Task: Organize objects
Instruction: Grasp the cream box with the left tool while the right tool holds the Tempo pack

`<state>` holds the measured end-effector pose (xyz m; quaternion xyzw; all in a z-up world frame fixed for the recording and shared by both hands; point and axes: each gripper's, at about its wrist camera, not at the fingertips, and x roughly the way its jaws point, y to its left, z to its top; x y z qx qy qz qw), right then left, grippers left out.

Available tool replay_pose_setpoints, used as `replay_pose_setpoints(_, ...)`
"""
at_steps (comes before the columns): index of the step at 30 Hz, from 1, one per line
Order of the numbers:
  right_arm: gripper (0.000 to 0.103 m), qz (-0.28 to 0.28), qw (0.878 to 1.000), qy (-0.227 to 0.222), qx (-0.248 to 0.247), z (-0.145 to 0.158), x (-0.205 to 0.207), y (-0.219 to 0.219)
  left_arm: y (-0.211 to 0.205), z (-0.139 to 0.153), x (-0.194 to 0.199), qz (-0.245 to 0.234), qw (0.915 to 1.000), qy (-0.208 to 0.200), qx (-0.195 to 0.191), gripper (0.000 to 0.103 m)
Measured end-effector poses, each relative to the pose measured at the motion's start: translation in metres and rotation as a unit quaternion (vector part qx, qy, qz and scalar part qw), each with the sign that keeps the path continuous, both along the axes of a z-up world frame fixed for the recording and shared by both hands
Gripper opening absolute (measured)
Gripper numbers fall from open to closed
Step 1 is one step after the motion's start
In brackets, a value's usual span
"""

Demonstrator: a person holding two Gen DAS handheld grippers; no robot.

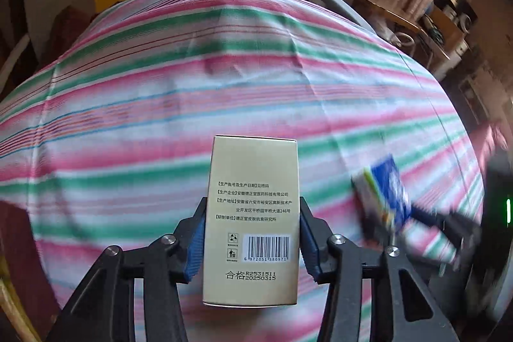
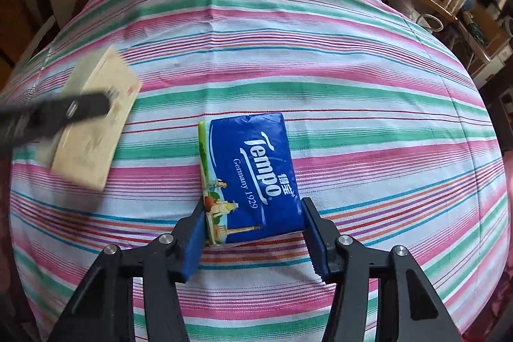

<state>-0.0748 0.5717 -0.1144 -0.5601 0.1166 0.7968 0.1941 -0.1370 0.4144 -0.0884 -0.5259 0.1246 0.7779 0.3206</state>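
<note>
Between the left tongs [image 1: 252, 233], a gold box [image 1: 251, 220] is squeezed on both long sides, its long way pointing straight ahead. The right tongs [image 2: 253, 226] pinch the near end of a blue tissue pack [image 2: 250, 175], also pointing away, over the striped cloth [image 2: 352, 85] on the bench.

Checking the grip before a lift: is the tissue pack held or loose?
Held. The right gripper pads press both sides of the tissue pack above the striped cloth.

Glossy cardboard box [image 1: 251, 213], shiny plastic tissue pack [image 2: 253, 178], woven cloth [image 2: 352, 104]
</note>
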Motion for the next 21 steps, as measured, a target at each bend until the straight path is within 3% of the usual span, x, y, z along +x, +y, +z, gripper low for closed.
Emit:
replay_pose_setpoints(11, 0.058, -0.003, 1.000, 0.013, -0.012, 0.003, 0.003, -0.005, -0.094, 0.016, 0.118, -0.026, 0.9959, 0.085, 0.016, 0.050)
replay_pose_setpoints(21, 0.054, 0.016, 0.999, 0.021, 0.024, 0.007, 0.010, -0.016, -0.147, 0.045, 0.146, -0.007, 0.9894, 0.135, 0.052, 0.050)
